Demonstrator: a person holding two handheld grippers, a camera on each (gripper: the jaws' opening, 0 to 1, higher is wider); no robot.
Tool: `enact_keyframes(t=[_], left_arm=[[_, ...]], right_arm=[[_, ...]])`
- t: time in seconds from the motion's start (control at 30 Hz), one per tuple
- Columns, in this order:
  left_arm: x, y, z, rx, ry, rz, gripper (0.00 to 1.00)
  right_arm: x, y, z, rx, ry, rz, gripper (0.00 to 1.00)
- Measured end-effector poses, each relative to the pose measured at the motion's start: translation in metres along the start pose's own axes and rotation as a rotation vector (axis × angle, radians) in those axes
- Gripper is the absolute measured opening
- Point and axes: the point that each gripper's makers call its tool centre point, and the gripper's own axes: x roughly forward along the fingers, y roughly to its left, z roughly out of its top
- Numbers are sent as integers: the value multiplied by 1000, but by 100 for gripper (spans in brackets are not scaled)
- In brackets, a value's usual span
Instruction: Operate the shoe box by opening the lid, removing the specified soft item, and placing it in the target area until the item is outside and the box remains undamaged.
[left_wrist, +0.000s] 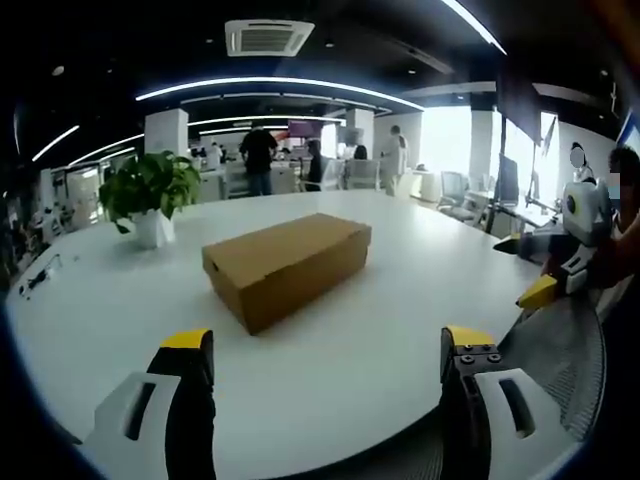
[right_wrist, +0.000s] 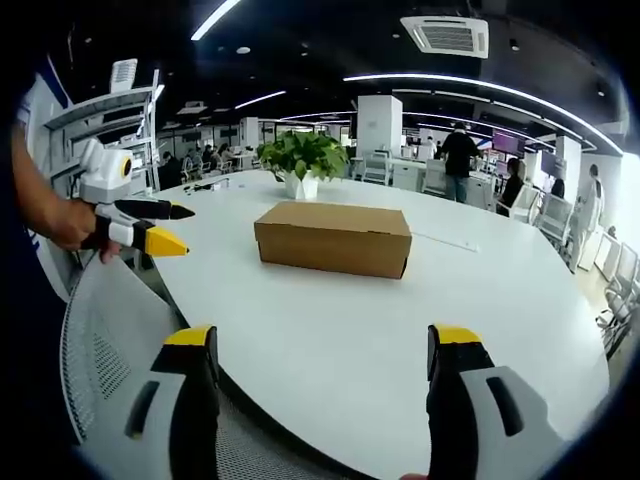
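Shoe box (left_wrist: 288, 263), brown cardboard, lid shut, lay on the white desk (left_wrist: 400, 330) well ahead of both tools. Left tool (left_wrist: 327, 345) and right tool (right_wrist: 325, 340) were each spread wide, holding nothing, at the desk's near edge. Potted plant (right_wrist: 301, 160) stood beyond the box.

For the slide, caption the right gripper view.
Open right gripper faces a closed shoe box on the white table, potted plant behind.
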Motion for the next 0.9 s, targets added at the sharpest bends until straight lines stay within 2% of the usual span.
enact_keyframes(t=[0.9], left_arm=[[1,2,-1,-10,0,8,96]], right_arm=[[0,1,-1,-4,6,5,81]])
